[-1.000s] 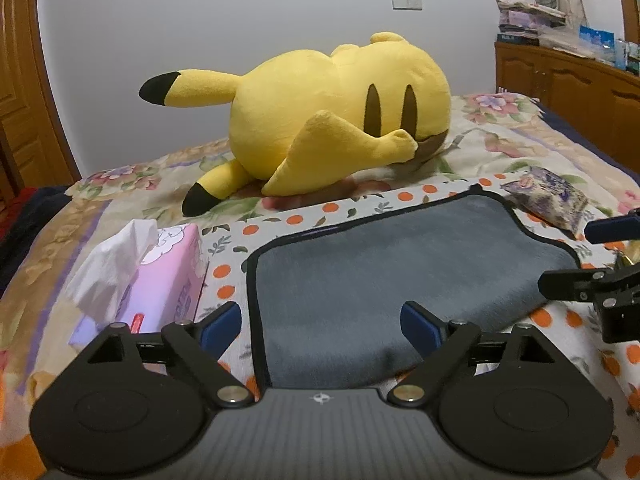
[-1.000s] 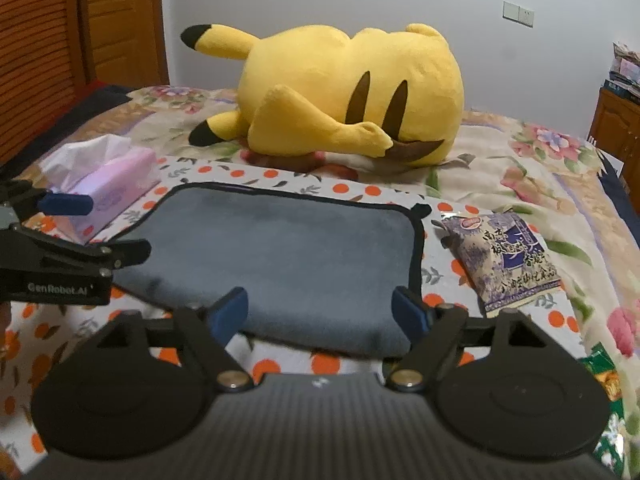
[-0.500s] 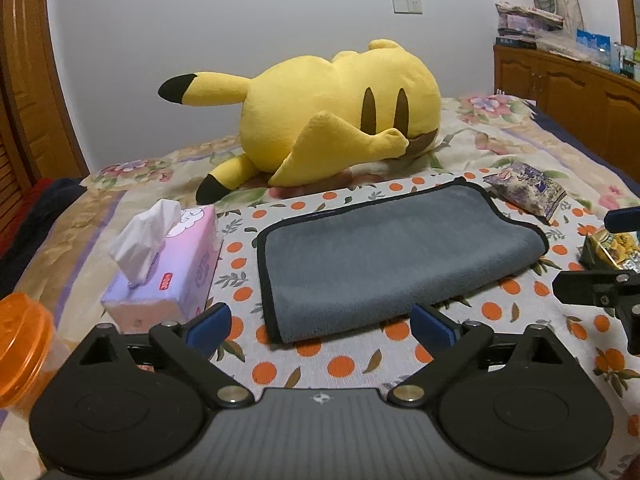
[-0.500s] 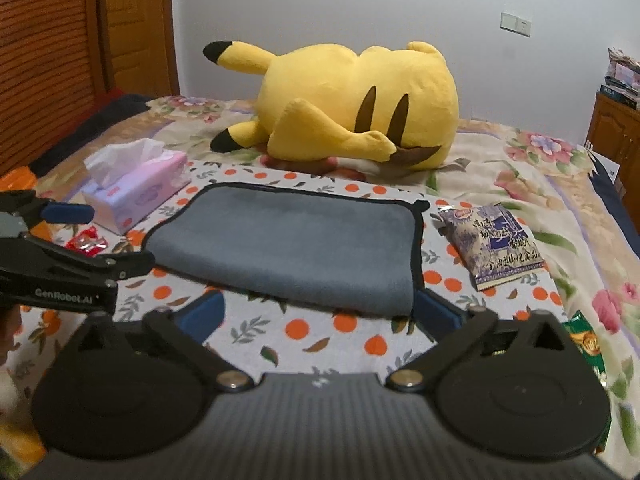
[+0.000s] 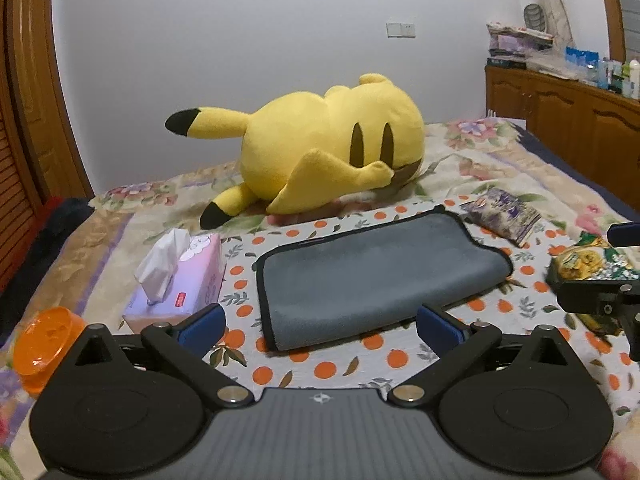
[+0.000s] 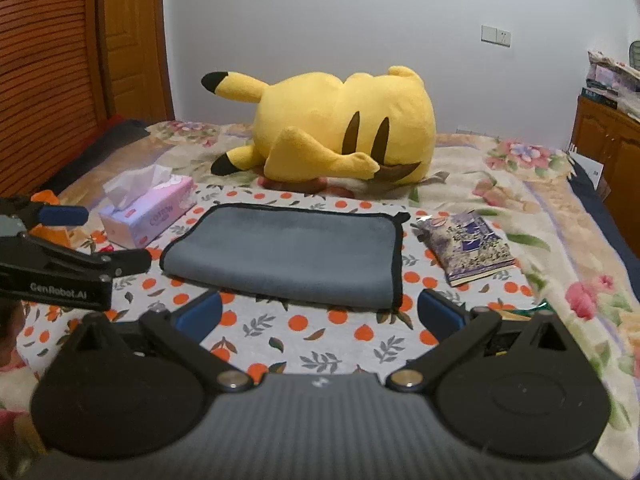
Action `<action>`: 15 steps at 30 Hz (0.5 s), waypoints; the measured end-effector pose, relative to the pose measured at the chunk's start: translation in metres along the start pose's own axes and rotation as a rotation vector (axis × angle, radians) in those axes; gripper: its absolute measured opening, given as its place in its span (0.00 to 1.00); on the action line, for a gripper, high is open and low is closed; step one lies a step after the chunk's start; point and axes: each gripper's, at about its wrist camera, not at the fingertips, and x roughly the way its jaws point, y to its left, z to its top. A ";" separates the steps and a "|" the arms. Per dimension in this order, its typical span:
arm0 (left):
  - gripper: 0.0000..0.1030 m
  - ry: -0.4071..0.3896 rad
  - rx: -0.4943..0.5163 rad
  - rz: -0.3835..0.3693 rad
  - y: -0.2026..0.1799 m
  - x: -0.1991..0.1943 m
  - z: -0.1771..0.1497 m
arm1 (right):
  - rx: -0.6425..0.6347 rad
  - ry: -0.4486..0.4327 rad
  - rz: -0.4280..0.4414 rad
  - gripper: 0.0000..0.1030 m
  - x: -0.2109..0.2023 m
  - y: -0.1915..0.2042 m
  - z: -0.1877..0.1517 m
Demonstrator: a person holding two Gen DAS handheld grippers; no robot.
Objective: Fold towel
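Observation:
A grey towel (image 5: 380,276) with black trim lies folded in half on an orange-dotted cloth (image 5: 328,368) on the bed; it also shows in the right wrist view (image 6: 288,254). My left gripper (image 5: 320,326) is open and empty, held back from the towel's near edge. My right gripper (image 6: 320,312) is open and empty, also short of the near edge. Each gripper shows at the side of the other's view, the right one (image 5: 600,300) and the left one (image 6: 60,268).
A big yellow plush (image 5: 320,156) lies behind the towel. A pink tissue box (image 5: 180,284) stands to its left, an orange container (image 5: 44,340) farther left. A purple snack pack (image 6: 468,246) and a green-yellow packet (image 5: 588,260) lie to the right. Wooden cabinets (image 5: 568,120) line the right wall.
Both grippers have drawn back and up from the towel, so it looks smaller and farther. The towel lies still and the jaws stay open.

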 end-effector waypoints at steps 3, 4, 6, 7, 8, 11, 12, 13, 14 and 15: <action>1.00 -0.014 0.001 0.001 -0.003 -0.014 0.001 | 0.003 -0.007 -0.002 1.00 -0.011 0.000 0.000; 1.00 -0.021 -0.001 0.001 -0.004 -0.019 0.000 | 0.001 -0.010 -0.002 1.00 -0.015 0.000 0.000; 1.00 -0.029 -0.005 -0.004 -0.006 -0.029 -0.001 | -0.004 -0.015 -0.003 1.00 -0.023 0.000 -0.001; 1.00 -0.030 -0.004 -0.004 -0.006 -0.033 -0.001 | -0.006 -0.019 -0.003 1.00 -0.027 0.000 -0.001; 1.00 -0.030 0.001 -0.004 -0.008 -0.037 -0.002 | -0.008 -0.023 -0.001 1.00 -0.031 0.000 -0.002; 1.00 -0.036 0.009 0.005 -0.010 -0.051 -0.005 | -0.013 -0.035 0.001 1.00 -0.041 0.000 -0.002; 1.00 -0.036 0.010 0.006 -0.011 -0.054 -0.006 | -0.013 -0.039 0.001 1.00 -0.044 0.000 -0.002; 1.00 -0.035 0.010 0.006 -0.011 -0.059 -0.006 | -0.013 -0.042 0.002 1.00 -0.048 0.000 -0.002; 1.00 -0.033 0.011 0.005 -0.012 -0.062 -0.007 | -0.013 -0.045 0.002 1.00 -0.051 0.000 -0.002; 1.00 -0.032 0.011 0.006 -0.012 -0.066 -0.008 | -0.014 -0.048 0.003 1.00 -0.054 0.000 -0.002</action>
